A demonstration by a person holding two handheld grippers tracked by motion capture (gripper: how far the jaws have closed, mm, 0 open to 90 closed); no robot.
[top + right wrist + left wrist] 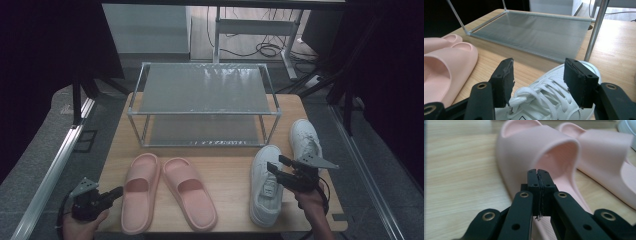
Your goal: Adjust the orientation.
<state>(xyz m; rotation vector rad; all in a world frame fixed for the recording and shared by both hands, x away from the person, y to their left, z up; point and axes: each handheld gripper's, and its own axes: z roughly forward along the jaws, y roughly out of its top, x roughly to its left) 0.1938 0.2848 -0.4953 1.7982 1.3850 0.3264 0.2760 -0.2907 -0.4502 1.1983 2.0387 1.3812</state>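
Two pink slippers lie side by side at the table's front left, one nearer the edge and the other to its right. My left gripper hovers just left of them, shut with nothing between its jaws; in the left gripper view its tips point at the nearer slipper's strap. A white sneaker lies at the front right, with its mate behind it. My right gripper stands open above the near sneaker, its jaws on either side of the laces without touching.
A two-tier metal shoe rack stands at the back of the wooden table, both shelves bare; its lower shelf lies ahead of the right gripper. Dark curtains flank the table. A desk frame and cables are on the floor behind.
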